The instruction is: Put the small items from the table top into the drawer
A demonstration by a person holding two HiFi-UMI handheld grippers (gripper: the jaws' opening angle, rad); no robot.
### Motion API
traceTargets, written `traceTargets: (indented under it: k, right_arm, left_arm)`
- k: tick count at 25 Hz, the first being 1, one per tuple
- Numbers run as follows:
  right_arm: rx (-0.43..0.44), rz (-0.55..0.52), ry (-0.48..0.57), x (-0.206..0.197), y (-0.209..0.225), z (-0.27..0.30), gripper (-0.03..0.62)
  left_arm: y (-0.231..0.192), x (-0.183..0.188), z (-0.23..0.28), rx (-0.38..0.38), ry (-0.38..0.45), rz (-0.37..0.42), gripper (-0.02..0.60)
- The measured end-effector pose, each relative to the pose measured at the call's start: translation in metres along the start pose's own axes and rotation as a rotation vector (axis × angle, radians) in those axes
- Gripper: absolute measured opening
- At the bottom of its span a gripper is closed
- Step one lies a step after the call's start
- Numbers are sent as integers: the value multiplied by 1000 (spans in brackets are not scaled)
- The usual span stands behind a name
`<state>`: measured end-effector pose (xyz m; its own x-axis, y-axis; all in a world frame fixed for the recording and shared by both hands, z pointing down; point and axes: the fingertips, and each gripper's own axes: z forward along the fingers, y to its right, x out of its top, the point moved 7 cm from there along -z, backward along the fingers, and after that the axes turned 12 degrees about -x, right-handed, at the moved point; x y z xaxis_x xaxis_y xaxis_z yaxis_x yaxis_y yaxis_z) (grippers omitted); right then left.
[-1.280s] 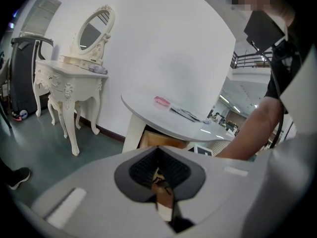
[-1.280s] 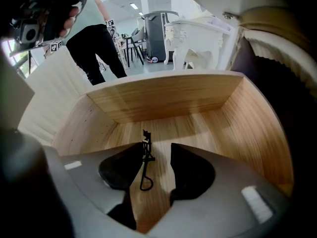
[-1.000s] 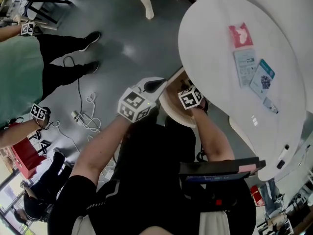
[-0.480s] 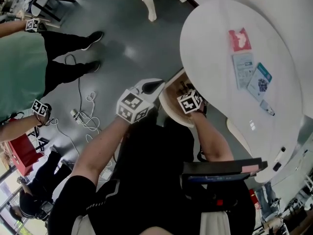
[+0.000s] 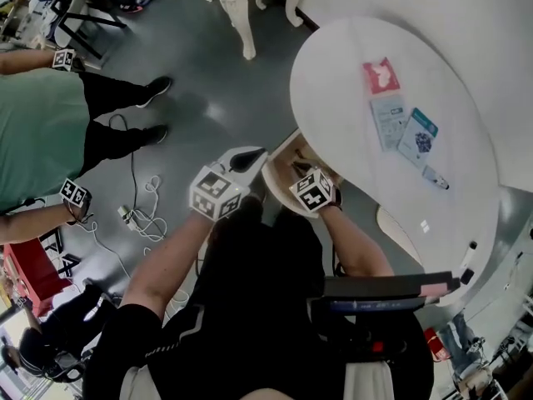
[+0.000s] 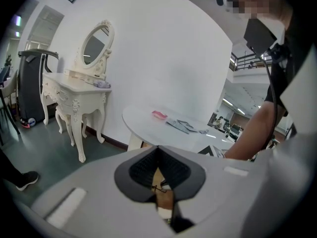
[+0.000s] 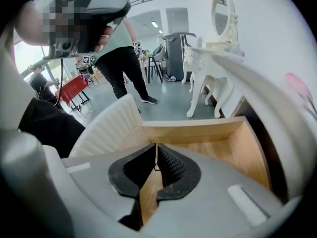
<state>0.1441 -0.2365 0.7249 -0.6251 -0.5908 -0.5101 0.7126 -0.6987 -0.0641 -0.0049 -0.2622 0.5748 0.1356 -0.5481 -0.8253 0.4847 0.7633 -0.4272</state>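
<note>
Drawer (image 7: 198, 131) open, pale wood inside, pink packet (image 5: 381, 75) on white table (image 5: 333, 77)

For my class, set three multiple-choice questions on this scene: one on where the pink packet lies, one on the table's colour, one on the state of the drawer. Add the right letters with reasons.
1. Where does the pink packet lie?
A in the drawer
B on the table
C under the table

2. What colour is the table top?
A black
B green
C white

3. How is the drawer?
A pulled open
B pushed shut
C missing

Answers:
1 B: the head view shows the packet flat on the table top.
2 C: the top is plain white in the head view.
3 A: the right gripper view looks into its bare wooden inside.
</note>
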Motion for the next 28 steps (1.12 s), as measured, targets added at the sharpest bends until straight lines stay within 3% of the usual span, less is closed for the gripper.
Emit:
traceTargets:
  k: [20, 28]
  right_arm:
    - [-51, 138, 494, 86, 17, -190, 2]
    - [-109, 202, 642, 110, 31, -253, 2]
  left_arm:
    - [95, 63, -42, 53, 160, 111, 0]
    - [117, 84, -49, 68, 196, 163, 0]
